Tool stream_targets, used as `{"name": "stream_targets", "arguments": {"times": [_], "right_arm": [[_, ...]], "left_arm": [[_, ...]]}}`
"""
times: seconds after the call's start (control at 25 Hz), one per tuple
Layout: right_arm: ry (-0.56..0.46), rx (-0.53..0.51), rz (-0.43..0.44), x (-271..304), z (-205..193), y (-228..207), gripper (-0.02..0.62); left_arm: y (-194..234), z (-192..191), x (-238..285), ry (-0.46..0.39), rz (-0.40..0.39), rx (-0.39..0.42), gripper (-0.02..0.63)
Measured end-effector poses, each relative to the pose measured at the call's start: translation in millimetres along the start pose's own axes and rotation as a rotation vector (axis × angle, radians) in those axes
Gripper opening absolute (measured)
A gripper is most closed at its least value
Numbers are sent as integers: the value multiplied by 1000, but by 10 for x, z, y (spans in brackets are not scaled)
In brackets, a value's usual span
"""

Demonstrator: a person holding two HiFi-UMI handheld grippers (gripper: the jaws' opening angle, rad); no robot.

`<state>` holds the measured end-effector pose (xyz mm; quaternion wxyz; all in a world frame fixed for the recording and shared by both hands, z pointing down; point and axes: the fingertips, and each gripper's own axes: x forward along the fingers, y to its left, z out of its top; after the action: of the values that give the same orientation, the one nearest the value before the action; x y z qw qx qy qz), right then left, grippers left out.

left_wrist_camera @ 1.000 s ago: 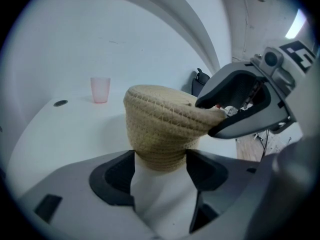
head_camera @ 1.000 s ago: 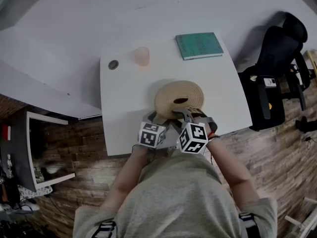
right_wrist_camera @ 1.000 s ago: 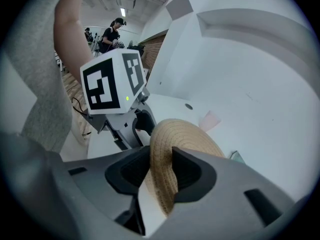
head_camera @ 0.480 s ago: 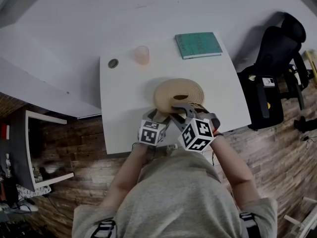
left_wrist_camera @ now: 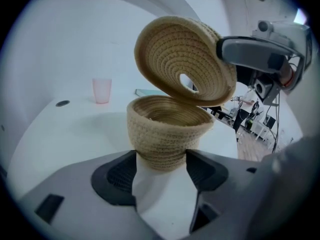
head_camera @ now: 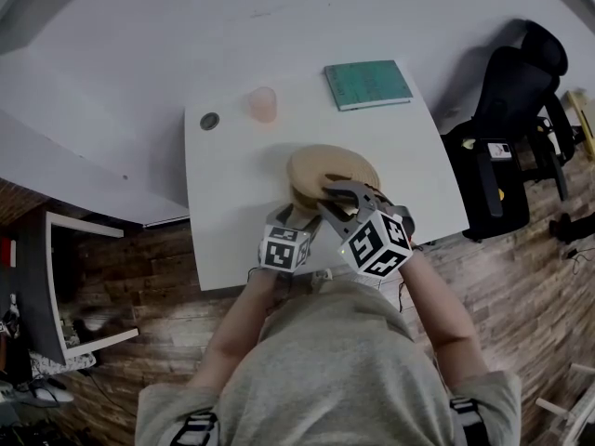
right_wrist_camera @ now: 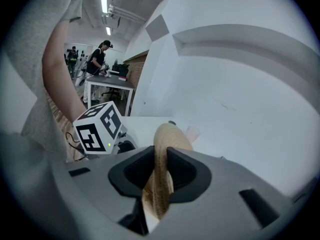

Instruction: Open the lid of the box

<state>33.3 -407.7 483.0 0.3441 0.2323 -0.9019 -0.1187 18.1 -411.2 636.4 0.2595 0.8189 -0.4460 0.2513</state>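
The box is a round woven basket [left_wrist_camera: 167, 129] standing on the white table [head_camera: 223, 212]. My left gripper [left_wrist_camera: 161, 171] is shut on its narrow base, a pad on each side. The woven lid [left_wrist_camera: 185, 59], with a hole in its middle, hangs tilted above the basket's open mouth with its underside showing. My right gripper [right_wrist_camera: 160, 171] is shut on the lid's rim [right_wrist_camera: 162, 169]; its jaws have just been closing with the rim between them. In the head view the lid [head_camera: 325, 167] sits just beyond both grippers, with the right gripper [head_camera: 337, 193] above the left gripper [head_camera: 296, 214].
A pink cup [head_camera: 263, 105], a round grommet [head_camera: 209, 121] and a green book [head_camera: 367, 84] lie at the table's far side. A black office chair [head_camera: 516, 110] stands right of the table. A low shelf [head_camera: 56, 277] is at the left, on the wooden floor.
The right gripper has risen with the lid's rim, tipping the lid up off the basket. The left gripper has stayed at the basket's base.
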Motion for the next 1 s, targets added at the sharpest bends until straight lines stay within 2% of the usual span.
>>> {"name": "stream_targets", "arguments": {"times": [0.4, 0.72, 1.0], "right_arm": [[-42, 133, -123, -208, 54, -233, 81], [-113, 346, -249, -502, 74, -280, 81], [-144, 505, -332, -821, 14, -80, 81]], "left_arm": [[28, 37, -155, -35, 3, -9, 301], [-35, 59, -455, -84, -11, -8, 278], [-127, -26, -784, -119, -12, 11, 235]]}}
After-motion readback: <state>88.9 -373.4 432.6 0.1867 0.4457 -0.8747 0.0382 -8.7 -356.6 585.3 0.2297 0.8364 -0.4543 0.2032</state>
